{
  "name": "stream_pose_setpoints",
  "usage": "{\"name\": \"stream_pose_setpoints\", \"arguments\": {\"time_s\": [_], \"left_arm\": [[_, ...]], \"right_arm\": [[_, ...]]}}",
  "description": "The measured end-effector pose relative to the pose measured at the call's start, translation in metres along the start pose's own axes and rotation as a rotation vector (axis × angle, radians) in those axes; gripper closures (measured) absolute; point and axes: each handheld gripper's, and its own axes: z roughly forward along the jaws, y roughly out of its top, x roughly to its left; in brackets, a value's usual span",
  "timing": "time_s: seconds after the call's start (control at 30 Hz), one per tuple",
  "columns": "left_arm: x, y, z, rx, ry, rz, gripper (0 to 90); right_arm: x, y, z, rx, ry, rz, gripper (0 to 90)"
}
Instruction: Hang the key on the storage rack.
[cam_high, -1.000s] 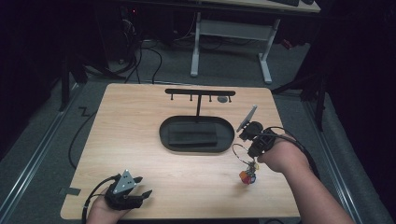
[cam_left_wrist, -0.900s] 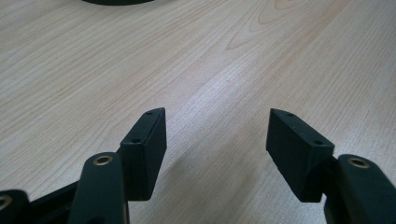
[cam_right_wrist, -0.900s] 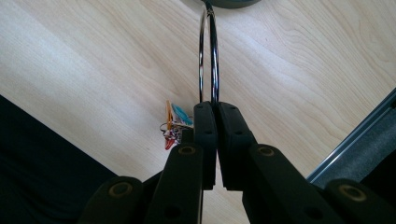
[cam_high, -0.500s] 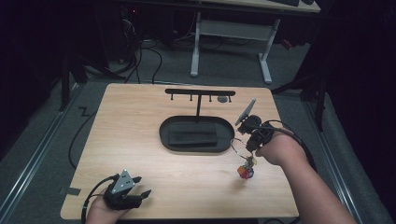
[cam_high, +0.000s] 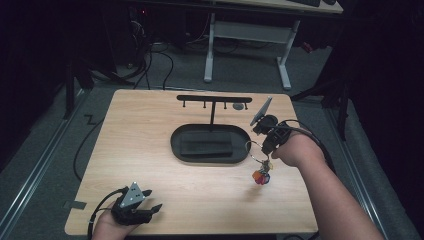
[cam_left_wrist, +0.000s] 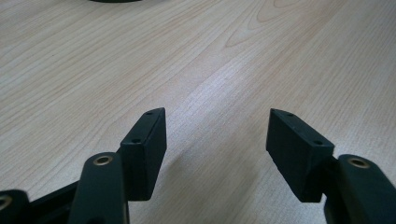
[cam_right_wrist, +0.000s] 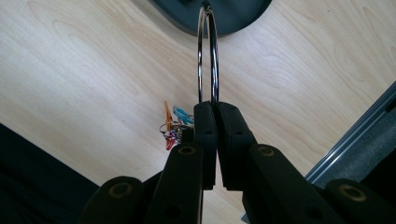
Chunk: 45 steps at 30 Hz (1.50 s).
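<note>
R gripper (cam_right_wrist: 209, 112) has jaws clamped on the key ring (cam_right_wrist: 207, 51), held just right of the hook stand (cam_high: 214, 100) w/ coloured tags (cam_high: 261, 175) dangling free, likely so the loop can slip onto a hook. L gripper (cam_left_wrist: 217, 135), jaws apart & empty, rests well left-front of the stand.

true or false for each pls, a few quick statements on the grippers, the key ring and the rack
1. The right gripper is shut on the large silver metal key ring. True.
2. The left gripper holds a key. False: its jaws stand open over bare light wooden table.
3. Small colourful tags hang below the ring. True.
4. The ring already hangs on the black T-shaped hook rack. False: it is apart from the rack, beside the black oval tray.
</note>
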Motion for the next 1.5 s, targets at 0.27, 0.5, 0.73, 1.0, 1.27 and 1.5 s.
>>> {"name": "stream_pose_setpoints", "arguments": {"time_s": [0.27,0.5,0.73,1.0,1.27,1.5], "left_arm": [[-0.003,-0.001,-0.001,0.009,0.004,0.013,38.7],[0.000,-0.002,-0.003,0.003,0.008,-0.005,38.8],[-0.001,-0.002,-0.003,0.008,0.009,0.000,38.8],[-0.003,-0.003,-0.003,0.010,0.012,0.005,38.8],[-0.002,-0.003,-0.004,0.020,0.009,0.010,38.8],[-0.002,-0.005,-0.002,0.024,0.013,0.009,38.8]], "right_arm": [[-0.010,0.017,-0.007,-0.018,-0.009,0.008,87.7],[-0.019,0.037,-0.011,-0.023,-0.007,0.016,87.7],[-0.028,0.054,-0.011,-0.045,-0.014,0.012,87.7],[-0.037,0.067,-0.011,-0.063,-0.013,0.013,87.7],[-0.050,0.078,-0.007,-0.084,-0.013,0.051,87.7],[-0.061,0.084,-0.002,-0.088,-0.020,0.061,87.7]]}}
